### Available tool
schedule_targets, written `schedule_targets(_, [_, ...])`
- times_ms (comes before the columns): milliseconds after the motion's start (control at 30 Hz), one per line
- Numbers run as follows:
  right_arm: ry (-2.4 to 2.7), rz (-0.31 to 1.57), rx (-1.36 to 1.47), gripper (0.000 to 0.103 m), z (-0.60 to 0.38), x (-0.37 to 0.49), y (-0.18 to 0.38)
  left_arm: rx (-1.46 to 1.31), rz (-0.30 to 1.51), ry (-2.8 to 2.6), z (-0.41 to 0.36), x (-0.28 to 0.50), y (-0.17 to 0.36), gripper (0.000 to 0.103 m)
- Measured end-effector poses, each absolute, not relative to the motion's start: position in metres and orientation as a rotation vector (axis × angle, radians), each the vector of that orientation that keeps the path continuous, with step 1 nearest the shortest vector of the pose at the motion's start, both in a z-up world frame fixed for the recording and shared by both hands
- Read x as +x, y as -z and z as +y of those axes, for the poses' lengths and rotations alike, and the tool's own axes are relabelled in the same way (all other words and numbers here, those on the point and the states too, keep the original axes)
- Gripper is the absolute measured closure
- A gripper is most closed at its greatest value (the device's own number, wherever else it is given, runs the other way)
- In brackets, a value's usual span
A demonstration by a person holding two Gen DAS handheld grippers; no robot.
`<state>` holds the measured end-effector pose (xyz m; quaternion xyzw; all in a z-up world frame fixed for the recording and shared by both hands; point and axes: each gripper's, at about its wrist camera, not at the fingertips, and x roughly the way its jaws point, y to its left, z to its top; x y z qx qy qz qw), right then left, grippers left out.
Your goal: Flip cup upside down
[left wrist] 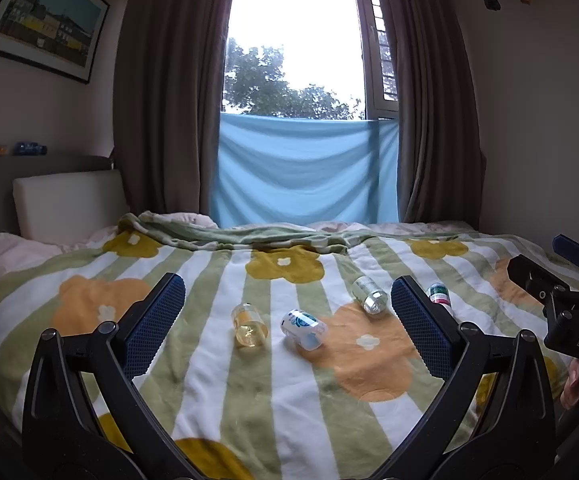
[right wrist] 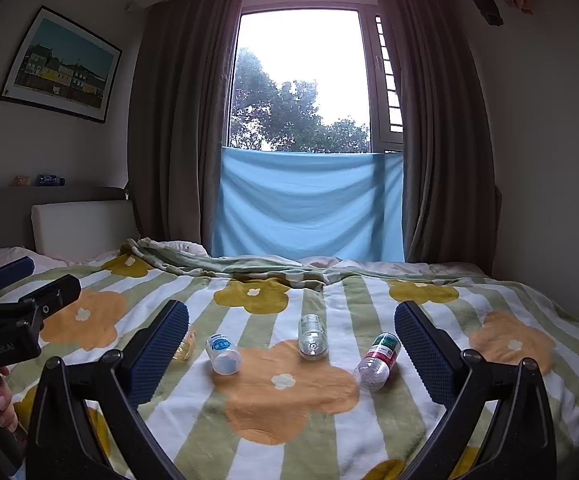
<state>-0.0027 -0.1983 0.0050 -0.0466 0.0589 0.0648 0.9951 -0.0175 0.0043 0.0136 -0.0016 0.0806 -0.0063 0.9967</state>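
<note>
Cups: four small clear ones lie tipped on their sides in a loose row across the bed's flowered blanket [right wrist: 289, 412]. From left: a yellowish cup [left wrist: 249, 326], a white-and-blue printed cup [left wrist: 303, 328], a silvery-labelled cup [left wrist: 369, 294], and a red-and-green labelled cup [right wrist: 379, 358]. None stands upright or inverted, so the flip is not yet done for any. Which cup is meant I cannot tell.

Soft bedding likely explains the lie; light cups would roll and settle on their sides here.

Left gripper [left wrist: 287, 328]: fingers spread wide, holding nothing, hovering short of the row, with the yellowish and printed cups framed between them. Right gripper [right wrist: 291, 352]: fingers likewise released and empty, with three cups framed between them and the yellowish one half hidden behind its left finger [right wrist: 161, 348]. Each gripper shows at the edge of the other's view, so they are held side by side.

Judgement: approach stage only. The wide spread suits taking a cup across its body; a thin plastic wall may slip or dent, and an inverted cup may not sit steady on the blanket.
</note>
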Motion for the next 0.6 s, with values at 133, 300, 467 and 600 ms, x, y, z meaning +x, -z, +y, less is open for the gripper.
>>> schedule_targets(133, [-0.130,0.119,-0.095,0.000,-0.1976,-0.0030,-0.0050,0.005,0.157,0.004,0.0038,-0.0177,-0.0143,0.000])
schedule_targets(300, [-0.132,0.119,-0.094,0.000,-0.1985,-0.0025,-0.0041,0.002,0.156,0.010,0.0041,-0.0185,-0.0137,0.000])
schedule_targets(467, [-0.131,0.118,-0.096,0.000,-0.1971,-0.0032,-0.0032,0.002,0.157,0.008,0.0072,-0.0194,-0.0121,0.000])
schedule_targets(600, [-0.138,0.122,-0.089,0.000,-0.1960,-0.0027,-0.0016,0.001,0.158,0.009,0.0077,-0.0191,-0.0114,0.000])
